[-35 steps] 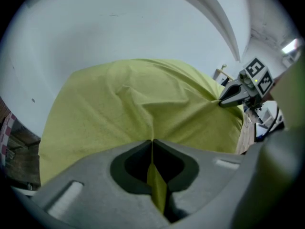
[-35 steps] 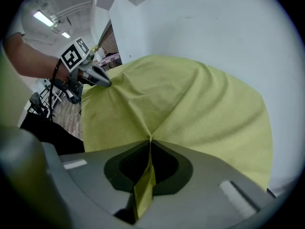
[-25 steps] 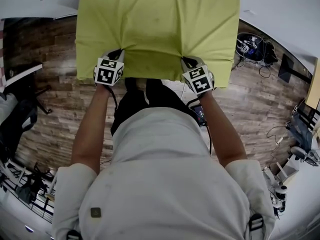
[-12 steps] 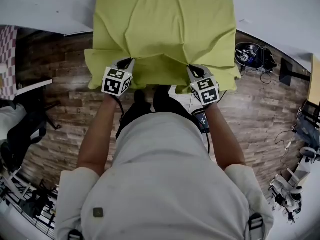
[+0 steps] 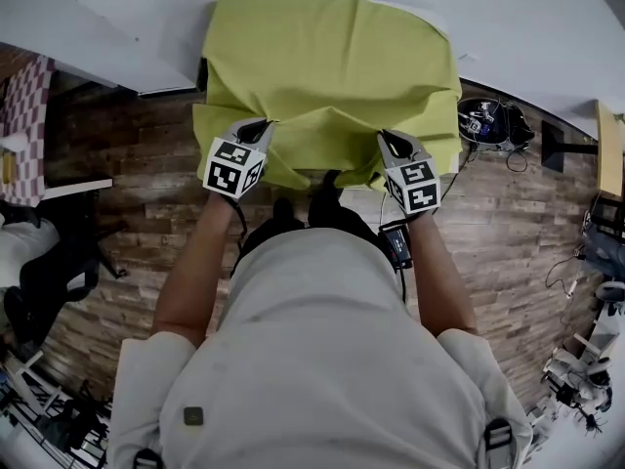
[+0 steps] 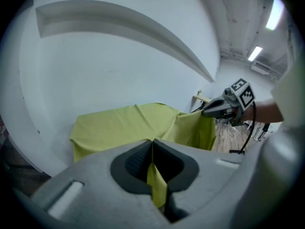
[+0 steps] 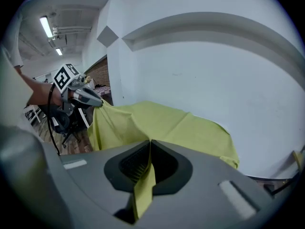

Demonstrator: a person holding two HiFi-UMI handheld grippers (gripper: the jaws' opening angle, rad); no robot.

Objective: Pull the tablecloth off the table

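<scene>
A yellow-green tablecloth (image 5: pixel 327 76) covers a small table against the white wall; its near edge is lifted and bunched toward me. My left gripper (image 5: pixel 260 128) is shut on the cloth's near-left edge, and a fold of the tablecloth (image 6: pixel 156 185) hangs pinched between its closed jaws. My right gripper (image 5: pixel 390 141) is shut on the near-right edge, with a strip of the tablecloth (image 7: pixel 142 187) clamped in its jaws. The tablecloth (image 6: pixel 128 125) stretches from each gripper back over the table. The right gripper (image 6: pixel 209 109) shows in the left gripper view, and the left gripper (image 7: pixel 95 101) in the right one.
White wall (image 5: pixel 547 27) behind the table. Wooden floor (image 5: pixel 127 213) all round. Cables and gear (image 5: pixel 488 120) lie on the floor at the right, a dark chair (image 5: pixel 44 262) at the left, more equipment (image 5: pixel 586 360) at the far right.
Both grippers have drawn back toward me with the cloth's near edge. The cloth has slid off toward me, bunching at the front, and the table looks farther away.
</scene>
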